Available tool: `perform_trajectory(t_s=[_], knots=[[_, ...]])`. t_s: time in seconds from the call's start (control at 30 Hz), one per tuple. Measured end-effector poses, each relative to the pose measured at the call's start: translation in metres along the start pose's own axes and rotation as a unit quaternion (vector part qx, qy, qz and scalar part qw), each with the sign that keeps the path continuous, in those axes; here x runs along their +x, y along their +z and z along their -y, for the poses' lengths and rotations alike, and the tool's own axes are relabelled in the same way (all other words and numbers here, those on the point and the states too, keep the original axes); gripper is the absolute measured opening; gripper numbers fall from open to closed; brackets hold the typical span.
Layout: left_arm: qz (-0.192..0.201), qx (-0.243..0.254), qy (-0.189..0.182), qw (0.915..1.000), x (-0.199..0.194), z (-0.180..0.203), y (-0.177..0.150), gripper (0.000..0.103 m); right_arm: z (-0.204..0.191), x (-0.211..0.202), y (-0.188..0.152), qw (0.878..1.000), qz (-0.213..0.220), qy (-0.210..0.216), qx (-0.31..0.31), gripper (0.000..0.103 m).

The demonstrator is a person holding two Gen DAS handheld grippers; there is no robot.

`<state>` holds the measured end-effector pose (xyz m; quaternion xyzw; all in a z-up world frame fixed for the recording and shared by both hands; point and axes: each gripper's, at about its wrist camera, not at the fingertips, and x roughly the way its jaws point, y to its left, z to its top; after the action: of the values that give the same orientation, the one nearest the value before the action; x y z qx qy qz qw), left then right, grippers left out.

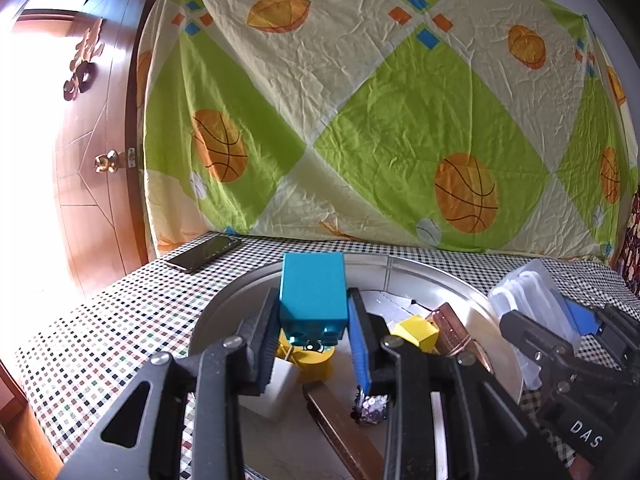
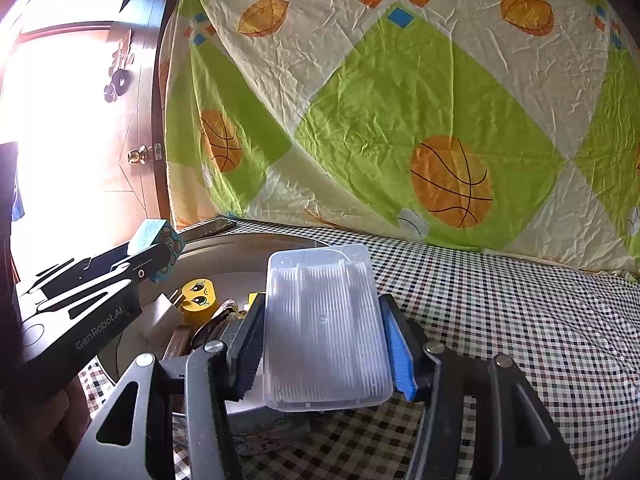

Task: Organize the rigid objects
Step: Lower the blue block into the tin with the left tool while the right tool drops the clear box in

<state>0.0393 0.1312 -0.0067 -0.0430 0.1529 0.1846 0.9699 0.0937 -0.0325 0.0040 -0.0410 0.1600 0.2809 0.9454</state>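
Clamped between the fingers of the left gripper (image 1: 314, 328) is a teal rectangular plastic block (image 1: 313, 292), held above the round silver metal tray (image 1: 224, 304). Below it, a yellow cartoon-face cylinder (image 1: 316, 360), a yellow cube (image 1: 416, 332) and a white box (image 1: 276, 392) are crowded on the tray floor. A clear rectangular plastic container (image 2: 326, 328) is gripped by the right gripper (image 2: 324, 344), over the tray's right rim. Right of the rim, the checked cloth on the worktop (image 2: 500, 320) is unobstructed up to the hanging basketball-print sheet (image 2: 400, 100). A black phone (image 1: 204, 253) is seen at the worktop's far left edge, near the wooden door (image 1: 92, 160).
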Motion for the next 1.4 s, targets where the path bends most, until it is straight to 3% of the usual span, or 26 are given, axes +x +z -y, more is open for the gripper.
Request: perform_trajectory(t_s=[0.4,0.63,0.93,0.97,1.1,1.2,1.3,1.4], knots=[[-0.061,0.025,-0.013,0.9977,0.026,-0.009,0.011,0.03,0.004,0.025,0.037,0.999,-0.021,0.041,0.02,0.056],[-0.087,0.043,-0.002,0.9952,0.042,-0.012,0.011,0.03,-0.003,0.063,0.041,0.995,-0.079,0.066,0.018,0.056],[-0.099,0.058,0.012,0.9933,0.053,-0.01,0.011,0.033,-0.017,0.095,0.043,0.99,-0.115,0.078,0.006,0.057],[-0.1,0.06,0.015,0.9931,0.053,-0.01,0.011,0.035,-0.018,0.097,0.043,0.989,-0.119,0.085,0.007,0.058],[-0.09,0.066,0.028,0.9934,0.049,-0.011,0.009,0.07,-0.017,0.096,0.043,0.989,-0.116,0.087,0.014,0.074],[-0.08,0.067,0.029,0.9941,0.041,-0.012,0.009,0.078,-0.005,0.089,0.042,0.99,-0.104,0.09,0.041,0.075],[-0.067,0.065,0.03,0.9952,0.032,-0.013,0.009,0.096,0.01,0.076,0.041,0.99,-0.087,0.083,0.069,0.075],[-0.055,0.059,0.035,0.9961,0.022,-0.014,0.01,0.099,0.019,0.059,0.039,0.991,-0.067,0.075,0.085,0.076]])
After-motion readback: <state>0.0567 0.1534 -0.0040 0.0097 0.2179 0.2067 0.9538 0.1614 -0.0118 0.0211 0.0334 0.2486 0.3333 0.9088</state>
